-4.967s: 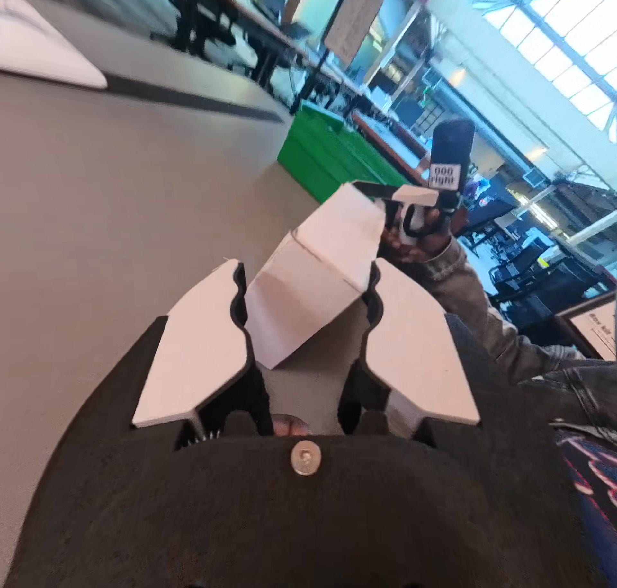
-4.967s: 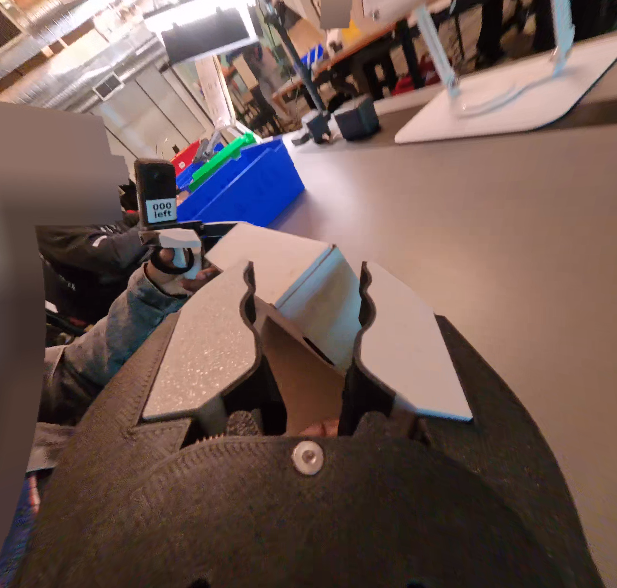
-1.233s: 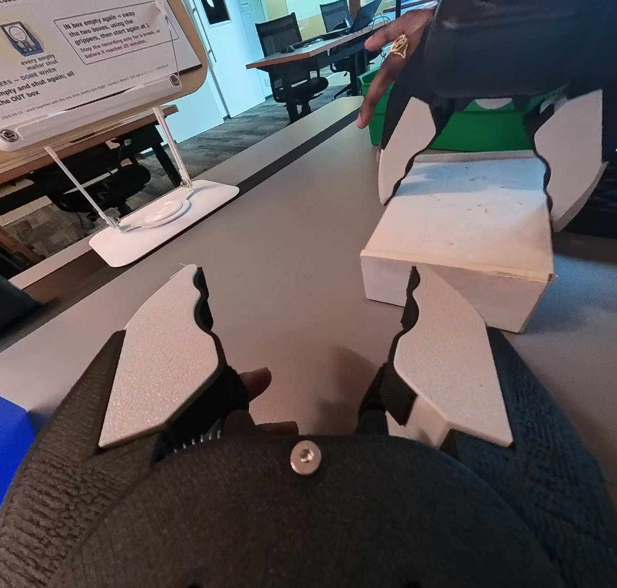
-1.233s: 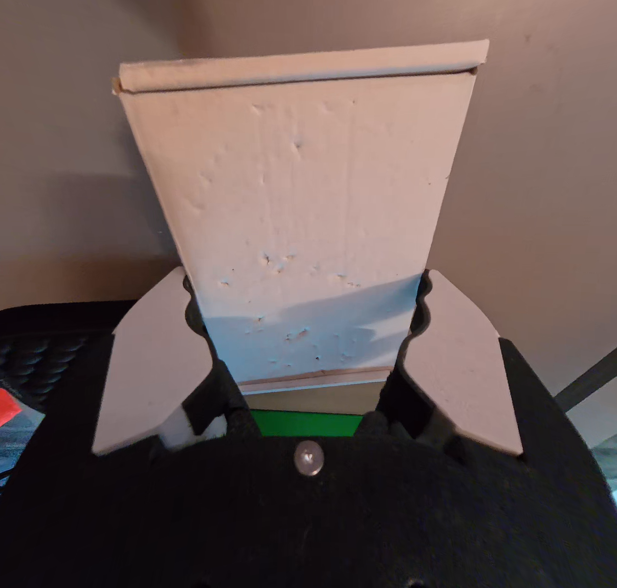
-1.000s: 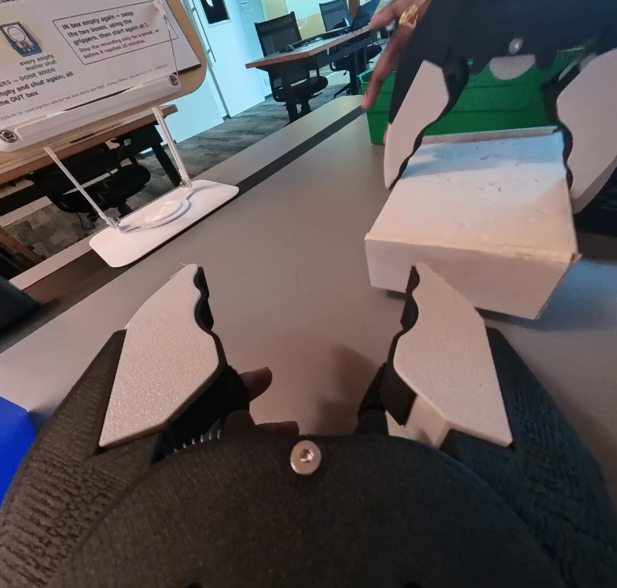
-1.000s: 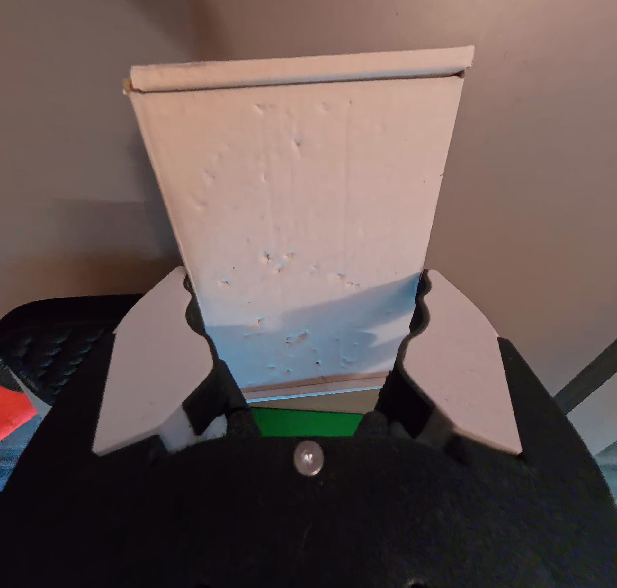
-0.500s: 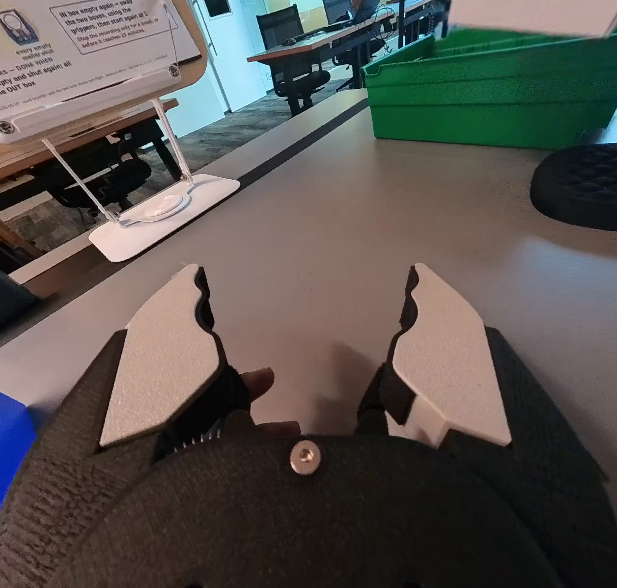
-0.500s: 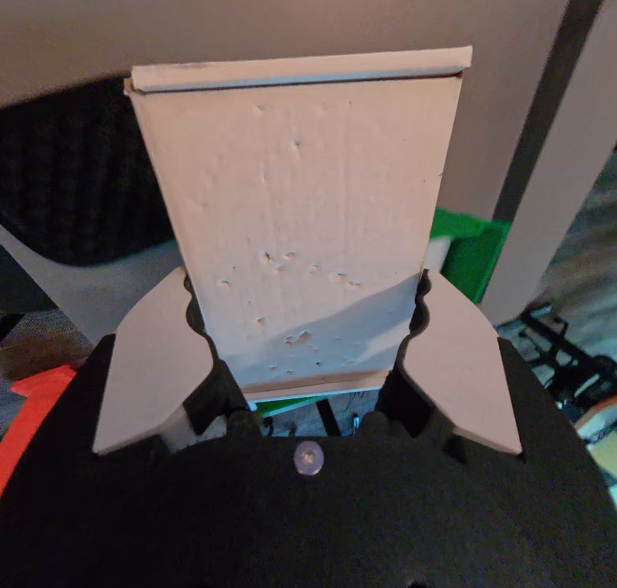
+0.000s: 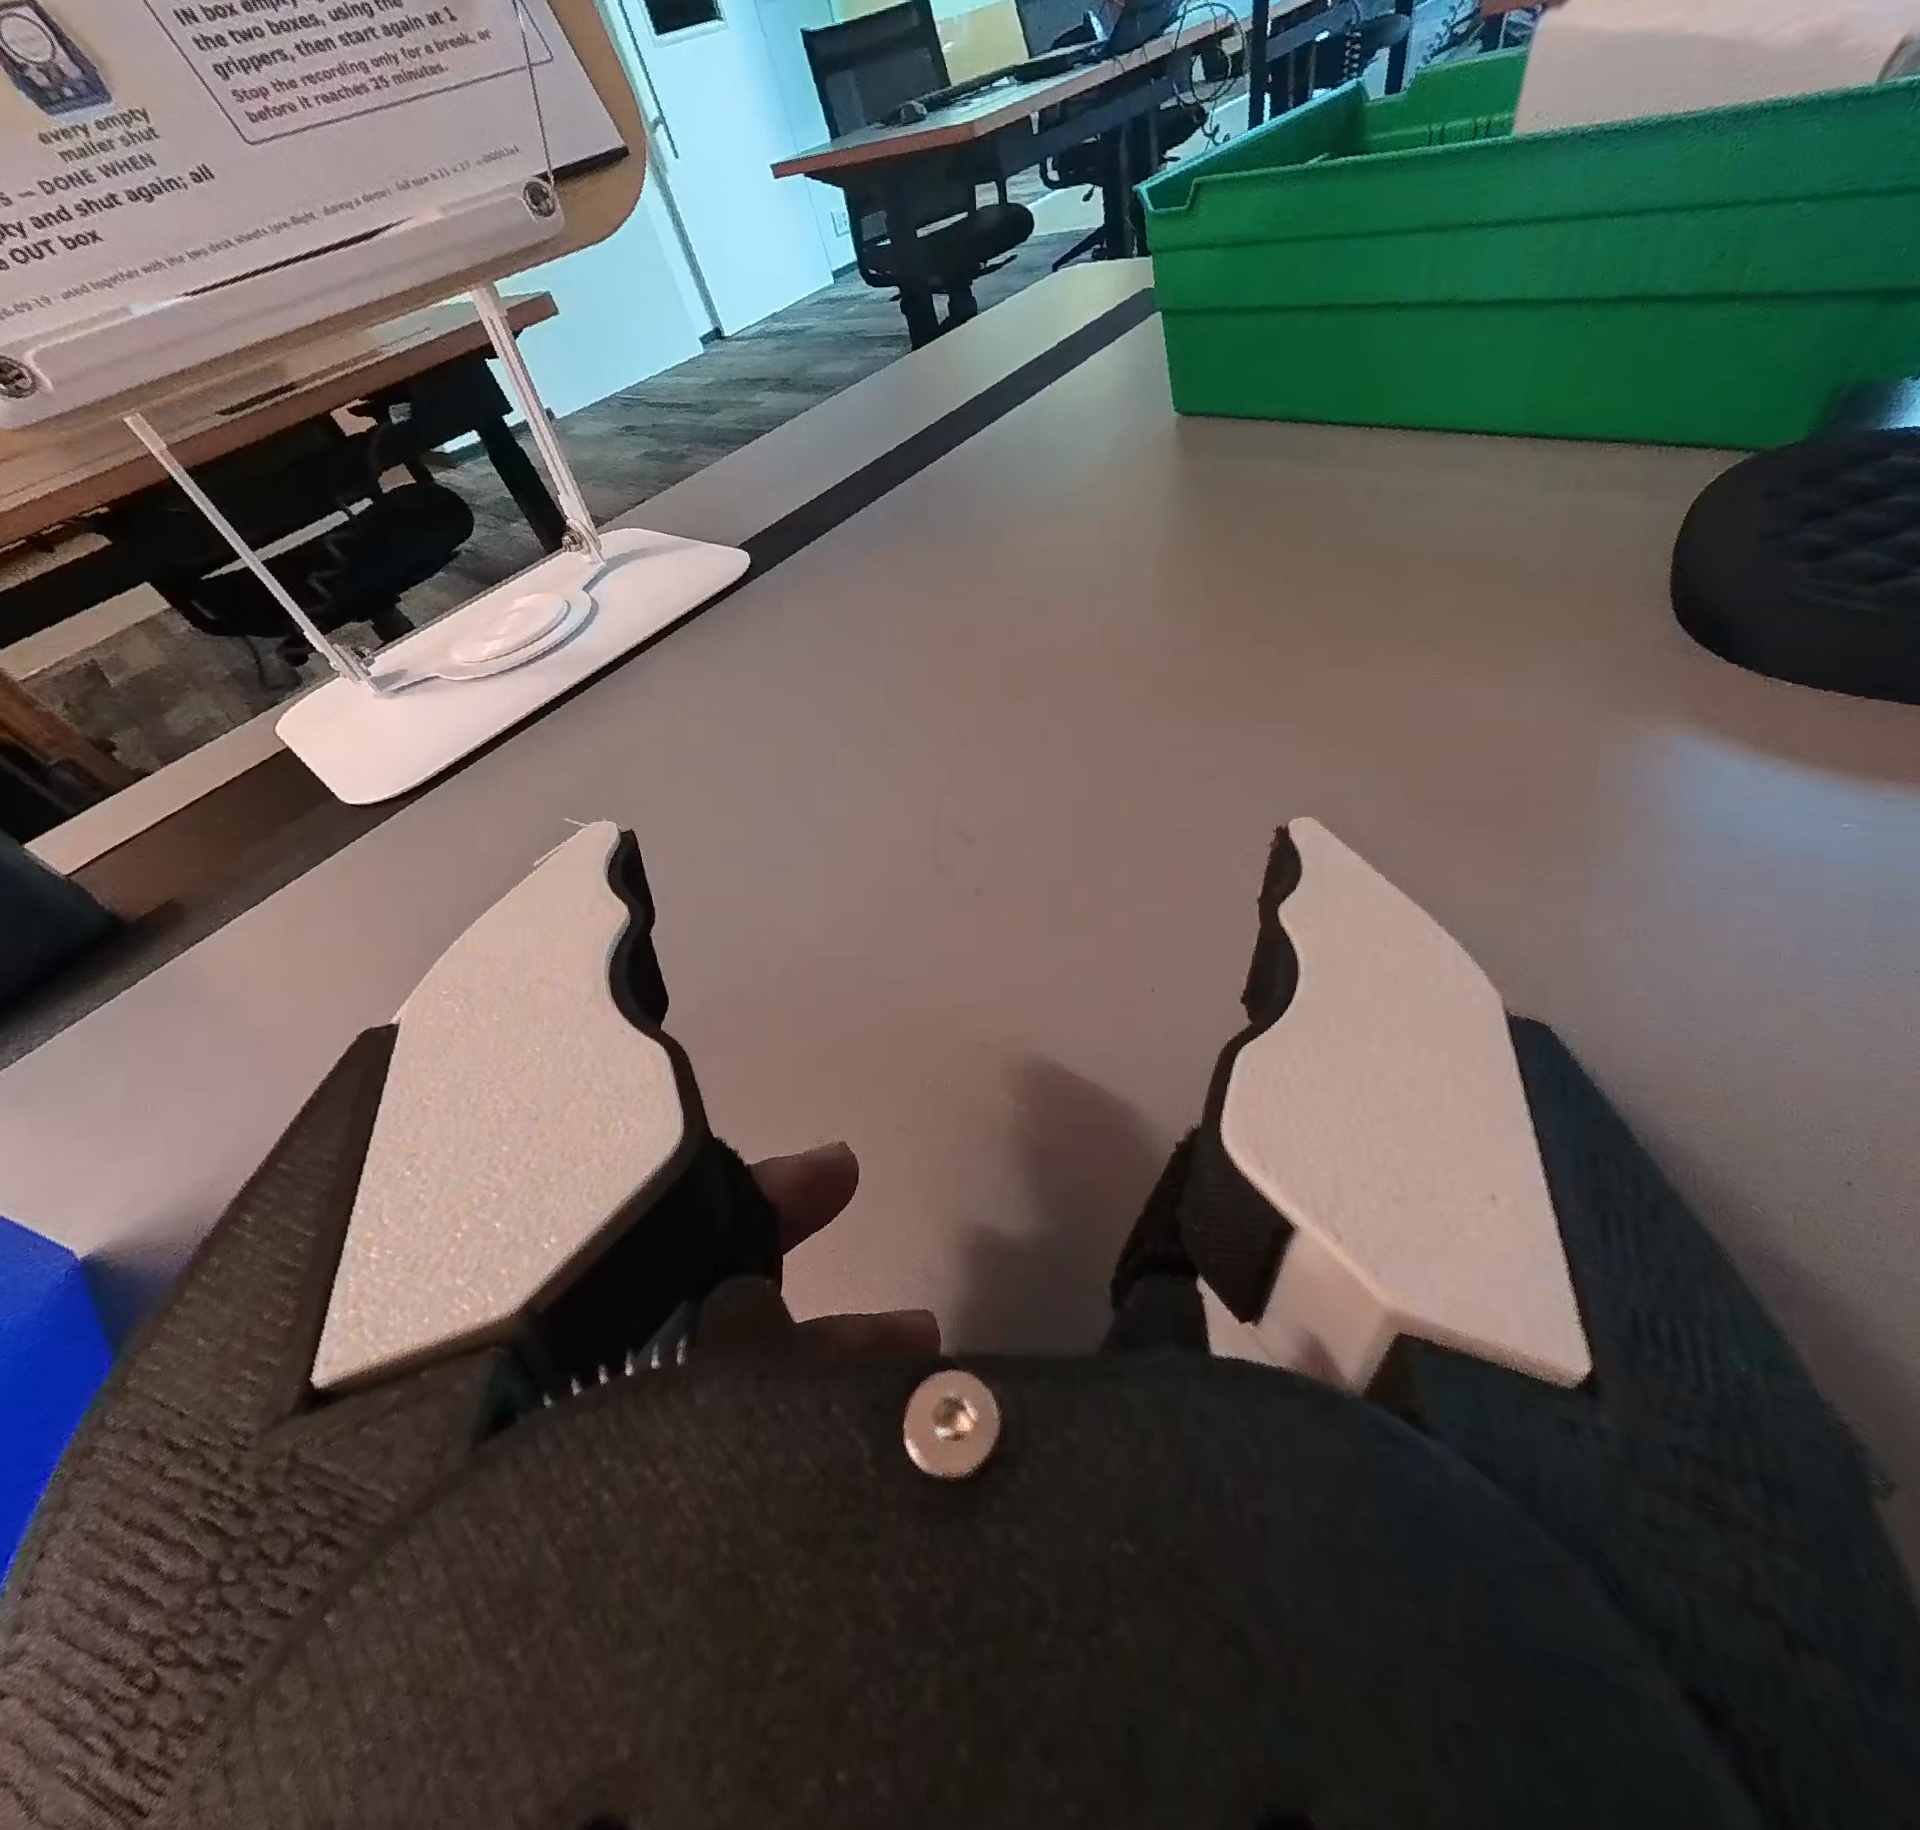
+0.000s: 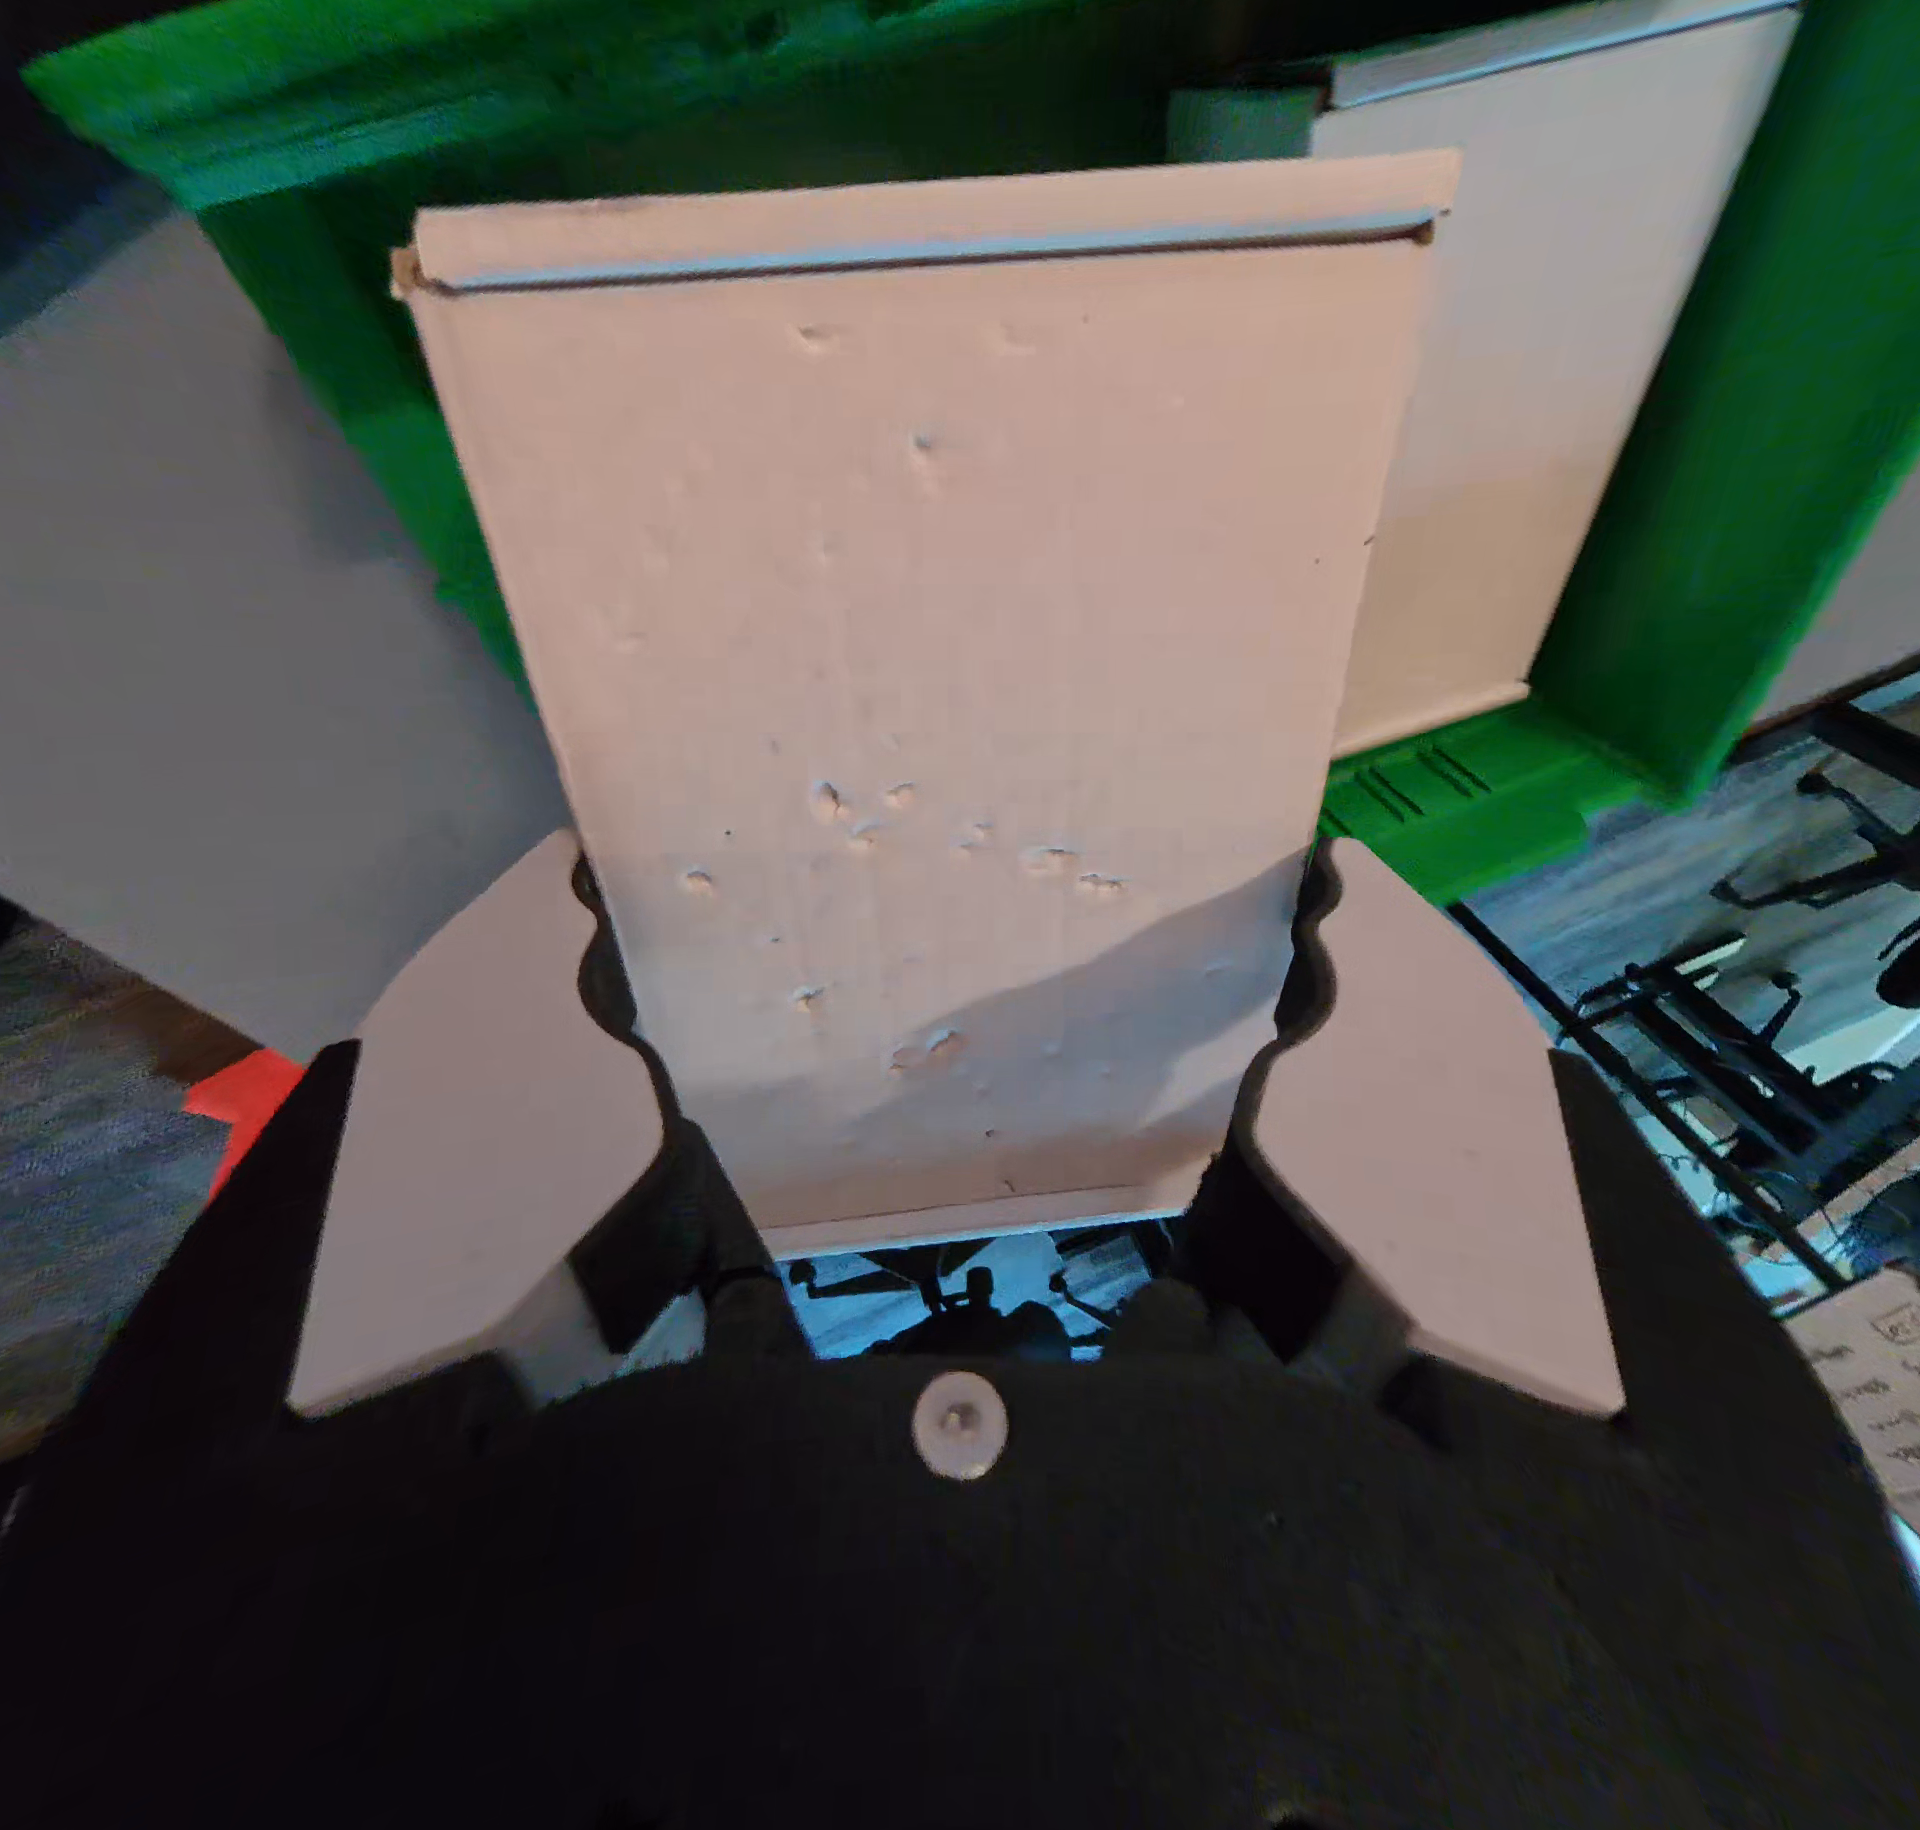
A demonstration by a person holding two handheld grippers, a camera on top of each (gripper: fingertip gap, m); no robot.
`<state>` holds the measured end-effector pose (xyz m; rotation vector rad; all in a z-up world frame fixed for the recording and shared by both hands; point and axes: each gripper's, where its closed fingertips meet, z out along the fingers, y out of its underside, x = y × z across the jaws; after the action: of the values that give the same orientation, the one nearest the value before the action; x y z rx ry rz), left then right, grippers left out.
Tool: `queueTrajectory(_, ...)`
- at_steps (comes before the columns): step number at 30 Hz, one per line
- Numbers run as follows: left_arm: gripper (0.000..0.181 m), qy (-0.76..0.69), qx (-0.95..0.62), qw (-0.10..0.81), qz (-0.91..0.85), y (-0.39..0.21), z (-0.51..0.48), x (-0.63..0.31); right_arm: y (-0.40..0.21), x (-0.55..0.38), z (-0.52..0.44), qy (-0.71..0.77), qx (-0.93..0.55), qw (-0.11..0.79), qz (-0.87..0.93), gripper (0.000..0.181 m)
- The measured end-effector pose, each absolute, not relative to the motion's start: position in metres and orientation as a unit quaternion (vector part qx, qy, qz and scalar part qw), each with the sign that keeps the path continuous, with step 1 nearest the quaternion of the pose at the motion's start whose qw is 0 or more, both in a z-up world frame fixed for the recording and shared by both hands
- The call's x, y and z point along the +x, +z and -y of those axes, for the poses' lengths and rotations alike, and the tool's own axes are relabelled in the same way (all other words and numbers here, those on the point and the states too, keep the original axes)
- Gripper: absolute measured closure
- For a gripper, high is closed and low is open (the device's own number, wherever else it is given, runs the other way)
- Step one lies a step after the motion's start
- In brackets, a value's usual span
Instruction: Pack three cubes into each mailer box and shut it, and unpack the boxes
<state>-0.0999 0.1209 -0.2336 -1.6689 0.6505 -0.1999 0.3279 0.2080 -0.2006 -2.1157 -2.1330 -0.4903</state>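
Observation:
My right gripper [image 10: 956,845] is shut on a closed white mailer box [image 10: 935,585], its fingers pressing the two long sides. It holds the box in the air over the green bin [image 10: 623,45]. A second closed white mailer box [image 10: 1558,378] lies in that bin. In the left wrist view the held box [image 9: 1714,24] shows at the top right, above the green bin [image 9: 1507,326]. My left gripper [image 9: 951,845] is open and empty, low over the grey table [image 9: 987,637]. No cubes are in view.
A white sign stand [image 9: 499,637] sits at the table's far left edge. A blue bin corner [image 9: 42,1344] shows at the left. A black textured rounded object [image 9: 1808,575] sits at the right edge. Floor and chair legs [image 10: 1714,1001] lie beyond the table.
My right gripper lifted the closed mailer box off the table and carried it over the green bin. My left gripper let go earlier and has stayed open and still.

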Motion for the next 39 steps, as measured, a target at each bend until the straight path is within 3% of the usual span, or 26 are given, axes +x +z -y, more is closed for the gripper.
queueTrajectory(8, 0.071, -0.084, -0.726, 0.618, -0.289, -0.235, -0.120, -0.099, -0.260, 0.326, -0.218, -0.167, -0.666, -0.018, 0.727, 0.058)
queueTrajectory(15, 0.071, -0.083, -0.726, 0.617, -0.292, -0.235, -0.120, -0.099, -0.275, 0.334, -0.225, -0.179, -0.659, -0.021, 0.730, 0.065)
queueTrajectory(19, 0.071, -0.081, -0.725, 0.617, -0.295, -0.236, -0.120, -0.098, -0.266, 0.333, -0.228, -0.185, -0.678, 0.005, 0.711, 0.054)
queueTrajectory(23, 0.071, -0.079, -0.725, 0.617, -0.296, -0.236, -0.120, -0.098, -0.229, 0.292, -0.226, -0.121, -0.711, 0.146, 0.677, 0.050)
queueTrajectory(26, 0.071, -0.078, -0.724, 0.618, -0.297, -0.235, -0.119, -0.098, -0.187, 0.234, -0.205, 0.006, -0.718, 0.313, 0.622, 0.066)
queueTrajectory(29, 0.071, -0.075, -0.723, 0.619, -0.298, -0.235, -0.119, -0.098, -0.158, 0.190, -0.164, 0.109, -0.685, 0.435, 0.574, 0.068)
queueTrajectory(33, 0.071, -0.073, -0.720, 0.623, -0.297, -0.233, -0.119, -0.098, -0.150, 0.182, -0.131, 0.111, -0.657, 0.571, 0.479, 0.074)
queueTrajectory(36, 0.071, -0.073, -0.719, 0.625, -0.296, -0.232, -0.119, -0.097, -0.170, 0.219, -0.136, 0.066, -0.713, 0.598, 0.361, 0.094)
queueTrajectory(39, 0.072, -0.072, -0.715, 0.628, -0.297, -0.230, -0.118, -0.097, -0.186, 0.237, -0.153, 0.059, -0.762, 0.567, 0.308, 0.105)
